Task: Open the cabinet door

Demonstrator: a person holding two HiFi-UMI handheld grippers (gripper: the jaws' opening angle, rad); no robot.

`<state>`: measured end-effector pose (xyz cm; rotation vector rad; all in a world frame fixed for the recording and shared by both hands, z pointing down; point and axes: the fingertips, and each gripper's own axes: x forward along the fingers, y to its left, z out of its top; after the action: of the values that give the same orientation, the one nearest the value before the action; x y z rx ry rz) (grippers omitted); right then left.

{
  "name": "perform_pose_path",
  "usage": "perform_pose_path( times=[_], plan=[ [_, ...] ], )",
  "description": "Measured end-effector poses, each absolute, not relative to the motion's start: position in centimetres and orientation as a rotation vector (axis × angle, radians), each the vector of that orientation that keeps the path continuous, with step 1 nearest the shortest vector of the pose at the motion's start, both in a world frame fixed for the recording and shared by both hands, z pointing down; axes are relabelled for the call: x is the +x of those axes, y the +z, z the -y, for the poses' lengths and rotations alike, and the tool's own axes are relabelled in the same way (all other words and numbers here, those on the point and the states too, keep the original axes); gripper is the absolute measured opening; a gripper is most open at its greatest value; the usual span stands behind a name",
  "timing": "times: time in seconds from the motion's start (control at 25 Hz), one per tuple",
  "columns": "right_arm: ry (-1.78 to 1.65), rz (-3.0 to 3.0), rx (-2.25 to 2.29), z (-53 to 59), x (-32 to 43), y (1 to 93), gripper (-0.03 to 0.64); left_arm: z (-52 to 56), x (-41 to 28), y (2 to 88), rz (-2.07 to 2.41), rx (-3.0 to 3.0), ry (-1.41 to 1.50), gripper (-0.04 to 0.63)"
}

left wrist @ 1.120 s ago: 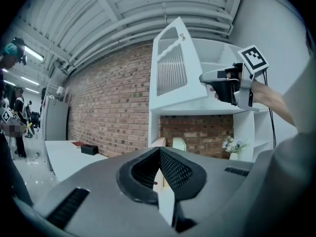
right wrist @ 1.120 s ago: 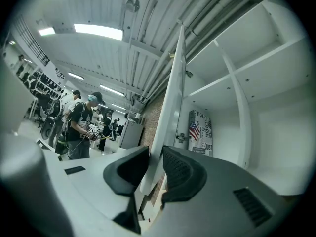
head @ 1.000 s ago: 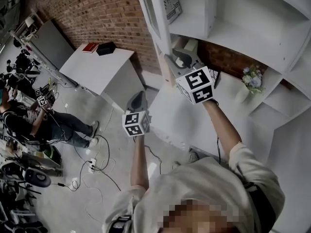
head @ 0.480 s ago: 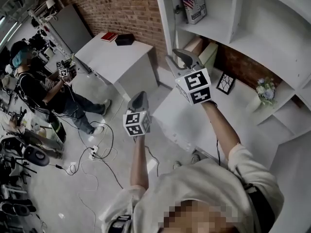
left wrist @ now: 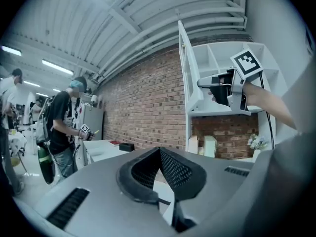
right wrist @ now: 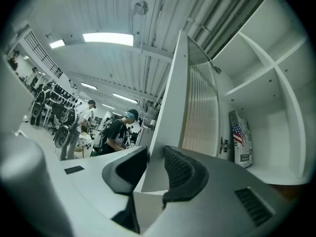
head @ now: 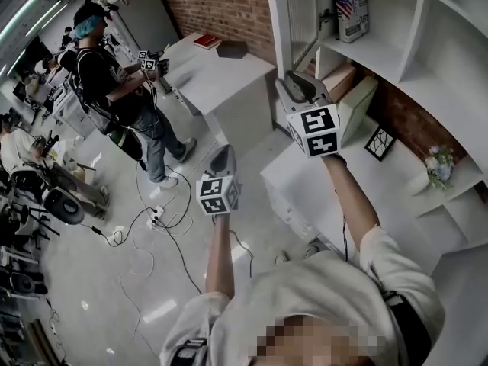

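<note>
One door (right wrist: 174, 102) between right claw's (right wrist: 156, 153) opening jaws

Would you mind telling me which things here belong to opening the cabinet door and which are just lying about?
Belongs to the job: cabinet door; right gripper, whose fingers have just been opening with the door's edge between them.
Lying about: flag-printed box, framed picture, flowers, red book.

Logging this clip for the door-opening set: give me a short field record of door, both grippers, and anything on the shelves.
cabinet door: swung open from the white shelves
right gripper: door's edge between its jaws, which have just been opening
left gripper: jaws together, empty, apart from the door
on shelves: flag-printed box, upright
background: person standing beside a white table
</note>
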<state>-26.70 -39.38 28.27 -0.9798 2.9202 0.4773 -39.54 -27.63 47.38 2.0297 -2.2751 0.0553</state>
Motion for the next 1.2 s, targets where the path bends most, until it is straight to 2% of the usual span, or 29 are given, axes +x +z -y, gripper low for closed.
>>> perform_pose_path(
  times=[0.76, 1.2],
  plan=[
    [0.46, -2.945, -0.915, 43.5, -35.8, 29.0, 0.134, 20.8, -47.5, 48.7, 2.465, 1.752, 0.052, 0.026],
    [0.492, -2.918, -0.896, 42.7, -36.1, 28.8, 0.137, 21.9, -47.9, 48.4, 2.46, 1.768, 0.034, 0.026]
  ],
)
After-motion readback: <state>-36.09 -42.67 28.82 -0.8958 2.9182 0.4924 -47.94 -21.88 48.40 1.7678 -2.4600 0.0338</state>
